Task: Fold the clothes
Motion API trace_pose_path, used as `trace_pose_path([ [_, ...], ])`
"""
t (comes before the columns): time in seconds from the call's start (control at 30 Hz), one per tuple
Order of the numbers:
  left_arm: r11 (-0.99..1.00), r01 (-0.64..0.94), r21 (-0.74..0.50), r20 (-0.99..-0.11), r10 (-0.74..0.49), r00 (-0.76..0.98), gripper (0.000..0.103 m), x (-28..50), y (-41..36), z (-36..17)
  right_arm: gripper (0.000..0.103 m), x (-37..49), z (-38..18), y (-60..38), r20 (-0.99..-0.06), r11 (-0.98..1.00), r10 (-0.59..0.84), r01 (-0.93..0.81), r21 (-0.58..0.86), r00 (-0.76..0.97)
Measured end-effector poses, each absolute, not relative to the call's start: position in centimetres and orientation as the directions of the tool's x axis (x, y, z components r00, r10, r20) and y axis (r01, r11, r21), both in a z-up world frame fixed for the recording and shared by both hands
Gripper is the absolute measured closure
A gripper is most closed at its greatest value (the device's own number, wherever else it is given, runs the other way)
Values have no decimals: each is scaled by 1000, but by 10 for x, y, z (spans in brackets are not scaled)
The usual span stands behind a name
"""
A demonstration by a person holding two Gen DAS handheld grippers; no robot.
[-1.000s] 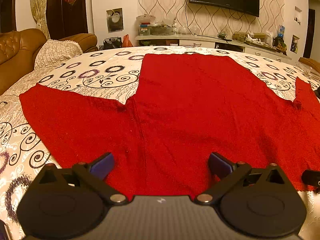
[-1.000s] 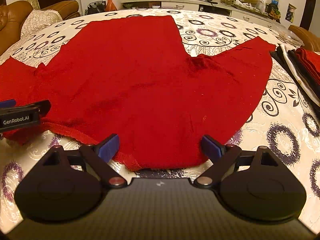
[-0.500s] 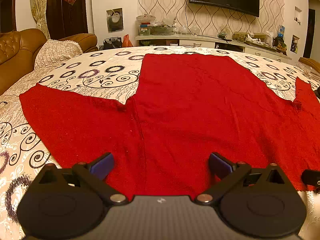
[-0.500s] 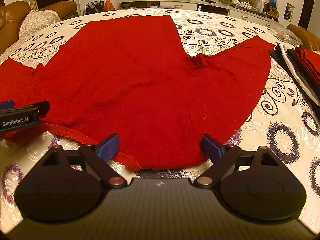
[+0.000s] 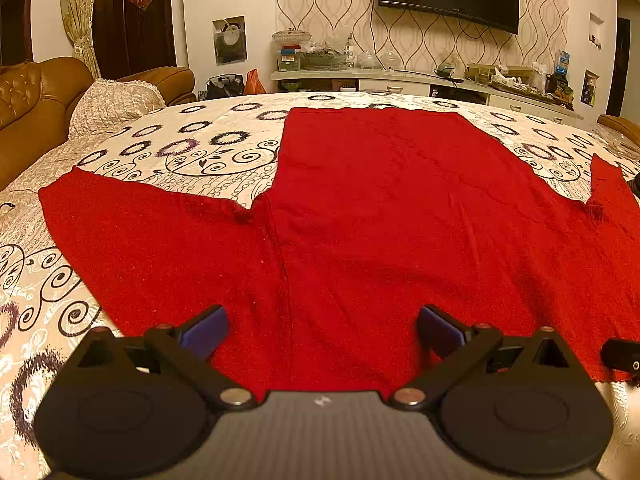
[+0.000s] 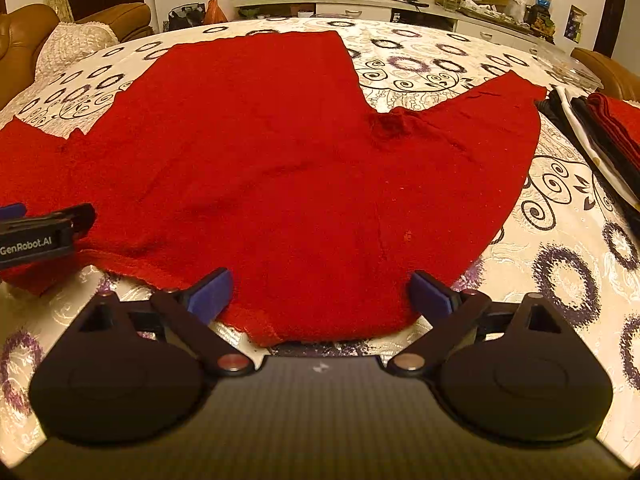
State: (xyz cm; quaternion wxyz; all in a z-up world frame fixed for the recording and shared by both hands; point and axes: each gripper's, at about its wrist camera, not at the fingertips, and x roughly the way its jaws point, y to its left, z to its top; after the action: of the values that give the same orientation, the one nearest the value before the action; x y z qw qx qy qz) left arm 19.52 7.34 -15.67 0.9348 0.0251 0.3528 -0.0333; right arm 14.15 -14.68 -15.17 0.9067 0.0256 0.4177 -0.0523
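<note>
Red knitted sweater lies flat on patterned bedspread, body running toward frame top; near edge sits between spread jaws of left gripper and right gripper, both empty.

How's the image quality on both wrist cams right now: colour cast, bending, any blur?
Left wrist: warm orange cast, fisheye bows the patterned bedspread, dark corner vignette; red sweater sharp. Right wrist: same cast, sweater sharp, folded clothes pile stretched at the right edge.
</note>
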Motion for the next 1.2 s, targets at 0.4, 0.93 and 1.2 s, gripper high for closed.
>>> trace_pose_path([
  [0.4,997,80,24,-661,-45,749,0,195,73,-157,0,142,-153,-149,-757,994,-68,110,5,650],
  [0.93,998,59,23,-695,-26,719,0,182,70,-152,0,134,-150,-153,-783,999,-10,32,12,622],
  [1.2,999,46,12,-747,-22,664,0,128,78,-145,0,112,-148,-158,-813,1000,3,17,16,582],
])
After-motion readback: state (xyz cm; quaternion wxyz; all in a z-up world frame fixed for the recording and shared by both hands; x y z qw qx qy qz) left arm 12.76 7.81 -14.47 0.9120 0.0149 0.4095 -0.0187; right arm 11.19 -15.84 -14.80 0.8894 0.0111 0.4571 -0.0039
